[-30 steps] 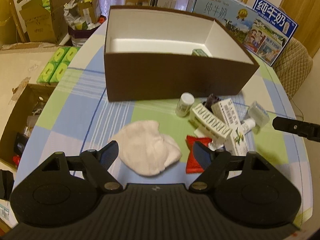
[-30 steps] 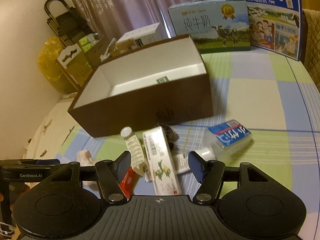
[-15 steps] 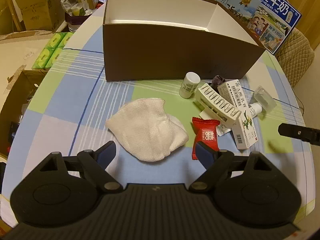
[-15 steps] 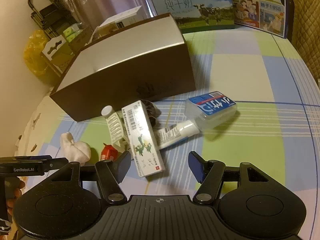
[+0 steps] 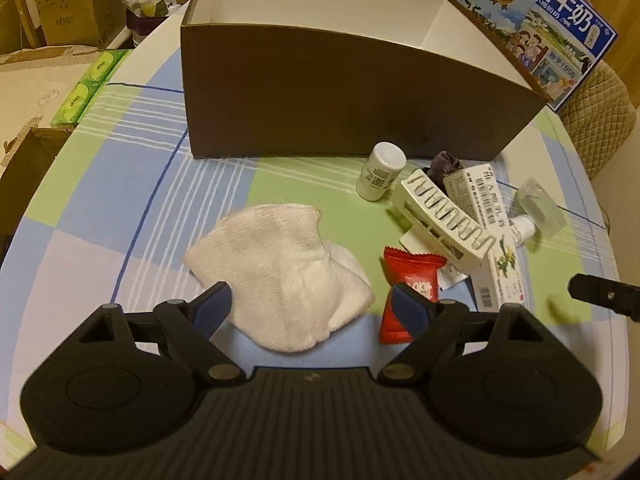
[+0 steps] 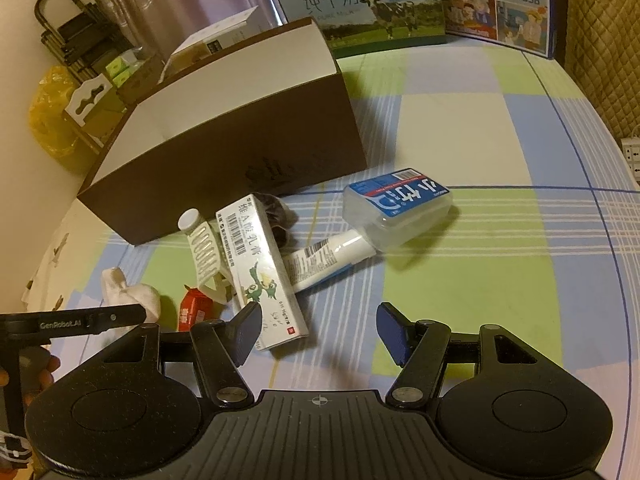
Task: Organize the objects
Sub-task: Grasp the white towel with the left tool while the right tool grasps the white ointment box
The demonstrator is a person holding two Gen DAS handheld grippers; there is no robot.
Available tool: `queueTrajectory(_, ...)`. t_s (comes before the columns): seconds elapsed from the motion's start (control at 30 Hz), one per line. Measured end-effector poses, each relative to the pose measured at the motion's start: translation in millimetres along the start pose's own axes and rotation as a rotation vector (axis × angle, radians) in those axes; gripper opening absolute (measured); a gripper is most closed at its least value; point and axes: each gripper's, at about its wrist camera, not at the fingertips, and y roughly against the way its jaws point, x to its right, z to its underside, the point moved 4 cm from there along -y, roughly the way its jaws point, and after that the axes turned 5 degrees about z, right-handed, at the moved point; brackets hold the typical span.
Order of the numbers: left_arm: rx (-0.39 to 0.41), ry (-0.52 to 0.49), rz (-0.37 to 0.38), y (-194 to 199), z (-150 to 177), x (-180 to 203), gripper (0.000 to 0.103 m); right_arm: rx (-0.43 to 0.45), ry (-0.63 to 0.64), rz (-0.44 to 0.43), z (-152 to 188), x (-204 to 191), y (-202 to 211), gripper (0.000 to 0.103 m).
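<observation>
A brown open box [image 5: 328,92] with a white inside stands at the back of the checked table. In front of it lies a white sock [image 5: 280,276]. My left gripper [image 5: 310,306] hangs open over the sock's near end, its pads on either side and apart from it. A red candy packet [image 5: 404,296] lies by the right finger. Further right lie a white bottle [image 5: 380,172], a cream hair claw [image 5: 444,220] and a long medicine carton [image 6: 264,268]. My right gripper [image 6: 318,330] is open near the carton's end. A white tube [image 6: 332,256] and a clear blue-lidded case [image 6: 396,208] lie beyond.
Two milk cartons [image 6: 360,4] stand behind the brown box [image 6: 224,152]. A dark scrunchie [image 6: 276,212] lies against the box. Cardboard boxes [image 5: 64,4] and green tissue packs [image 5: 88,88] lie off the table's left edge. A quilted chair [image 5: 596,120] stands at the right.
Both grippers have come down closer to the table. The left one now straddles the sock's near end. The brown box has risen in both views, hiding its inside.
</observation>
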Motion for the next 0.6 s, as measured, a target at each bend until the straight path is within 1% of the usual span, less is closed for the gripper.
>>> queueTrajectory(0.2,0.011,0.009,-0.020,-9.3,-6.1,-1.8,0.084,-0.007,-0.003,0.004,-0.7,-0.3,-3.1,0.061)
queueTrajectory(0.3,0.016,0.004,-0.035,-12.9,-8.0,-2.4,0.081,-0.011,0.003,-0.001,-1.4,-2.8,-5.2,0.061)
queueTrajectory(0.37,0.022,-0.018,-0.055,-14.3,-8.2,-1.4,0.069,-0.014,0.011,-0.006,-1.5,-5.6,-7.1,0.061)
queueTrajectory(0.4,0.024,-0.034,-0.065,-14.7,-8.2,-0.4,0.069,-0.016,0.017,-0.007,-1.3,-7.5,-8.7,0.061)
queueTrajectory(0.47,0.031,-0.061,-0.080,-14.4,-7.1,1.0,0.056,-0.019,0.036,-0.009,-1.3,-12.5,-11.5,0.061)
queueTrajectory(0.5,0.034,-0.072,-0.085,-14.1,-6.7,1.3,0.055,-0.019,0.051,-0.010,-1.2,-15.9,-13.2,0.061)
queueTrajectory(0.57,0.039,-0.081,-0.090,-13.0,-6.3,0.7,0.049,-0.019,0.088,-0.012,-0.7,-23.2,-16.7,0.061)
queueTrajectory(0.6,0.040,-0.081,-0.089,-12.4,-6.6,0.3,0.049,-0.020,0.107,-0.012,-0.2,-26.9,-19.0,0.061)
